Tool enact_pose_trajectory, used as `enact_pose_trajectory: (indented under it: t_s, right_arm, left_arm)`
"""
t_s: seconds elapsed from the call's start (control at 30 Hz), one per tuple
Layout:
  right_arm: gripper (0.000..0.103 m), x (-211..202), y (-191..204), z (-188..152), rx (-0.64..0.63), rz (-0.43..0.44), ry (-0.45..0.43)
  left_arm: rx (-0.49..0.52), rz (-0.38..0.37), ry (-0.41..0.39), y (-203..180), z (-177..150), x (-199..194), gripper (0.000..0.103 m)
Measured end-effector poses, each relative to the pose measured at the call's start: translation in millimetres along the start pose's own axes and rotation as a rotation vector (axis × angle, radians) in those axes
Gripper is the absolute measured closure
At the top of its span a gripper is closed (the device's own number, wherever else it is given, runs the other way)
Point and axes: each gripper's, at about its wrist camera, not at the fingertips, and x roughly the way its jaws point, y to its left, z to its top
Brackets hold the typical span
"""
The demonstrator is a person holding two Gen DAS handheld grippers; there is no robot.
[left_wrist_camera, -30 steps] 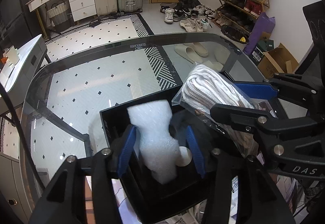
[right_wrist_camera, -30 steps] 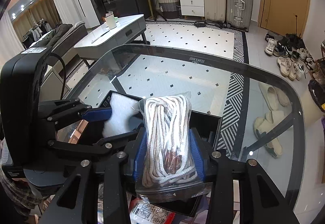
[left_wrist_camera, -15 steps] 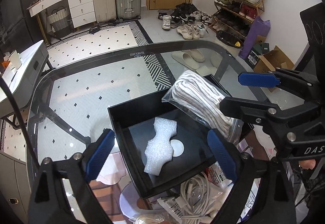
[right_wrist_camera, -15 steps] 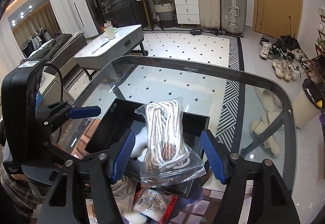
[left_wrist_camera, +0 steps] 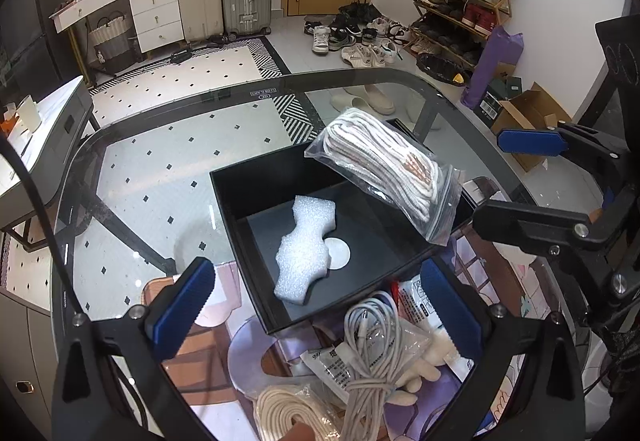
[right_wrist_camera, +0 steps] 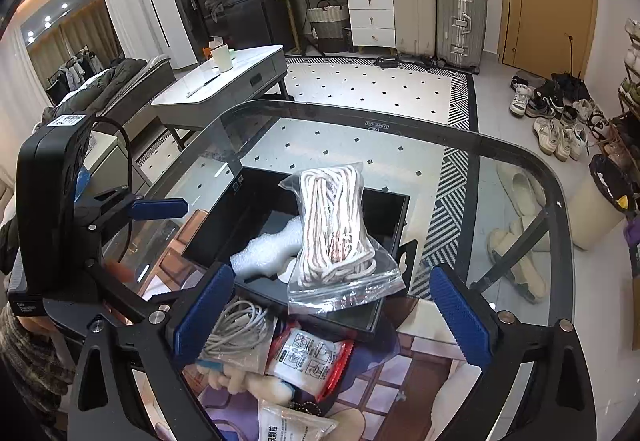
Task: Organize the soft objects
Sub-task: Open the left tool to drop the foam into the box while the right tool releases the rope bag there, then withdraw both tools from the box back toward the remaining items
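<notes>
I see my left gripper (left_wrist_camera: 316,301) with jaws spread wide, holding nothing, hovering over the near edge of the black box (left_wrist_camera: 248,201). My right gripper (right_wrist_camera: 332,311) is equally wide apart and empty. The zip bag of white rope (right_wrist_camera: 336,237) leans on the box's right rim, tilted. The white foam piece (left_wrist_camera: 306,251) lies flat inside the box. A bagged grey cable (left_wrist_camera: 372,345) lies just outside its near wall.
</notes>
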Motion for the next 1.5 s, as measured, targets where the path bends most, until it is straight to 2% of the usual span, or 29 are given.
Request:
enact_pose_trajectory:
  t_s: [0.8, 1.5]
  right_arm:
    - [0.003, -18, 13, -66, 0.017, -0.003, 0.053]
    - [0.003, -29, 25, -116, 0.031, 0.006, 0.085]
  left_arm:
    - [-0.013, -0.005, -0.012, -11, -50, -32, 0.0]
    - [-0.035, -0.015, 0.008, -20, -92, -39, 0.0]
